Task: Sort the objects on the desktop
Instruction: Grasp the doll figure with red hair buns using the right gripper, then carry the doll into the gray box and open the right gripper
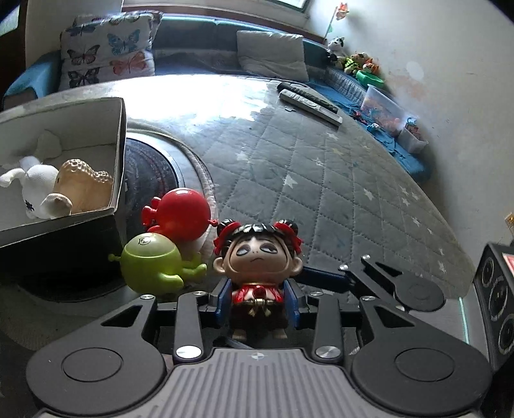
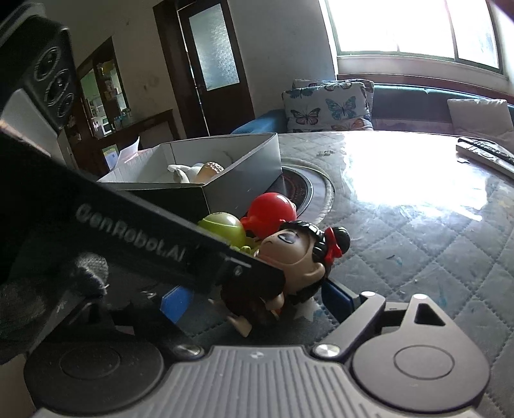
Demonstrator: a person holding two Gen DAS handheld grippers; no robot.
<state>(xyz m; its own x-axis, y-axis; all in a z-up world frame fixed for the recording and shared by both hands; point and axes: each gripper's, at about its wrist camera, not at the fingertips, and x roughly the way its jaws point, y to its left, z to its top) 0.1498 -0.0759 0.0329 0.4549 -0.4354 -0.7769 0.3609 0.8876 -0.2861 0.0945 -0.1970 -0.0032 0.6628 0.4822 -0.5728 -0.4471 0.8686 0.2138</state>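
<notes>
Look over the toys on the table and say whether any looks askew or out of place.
The green one-eyed toy lies tipped back beside the box, its eye facing up. The doll, clamped in the left gripper, leans sideways in the right wrist view.

A home living room, plainly lived in. Round table (image 1: pixel 321 180) under a quilted star-print cover, ringed by a blue sofa (image 1: pixel 199 48) with butterfly cushions (image 1: pixel 106 51) and a grey pillow (image 1: pixel 273 54). Remote controls (image 1: pixel 308 99) on the tabletop; plush toys (image 1: pixel 353 58) and a tub of small toys (image 1: pixel 382 109) along the seat. Wooden door with frosted glass (image 2: pixel 218 58), a cluttered cabinet (image 2: pixel 106 83), a bright window (image 2: pixel 414 29).
</notes>
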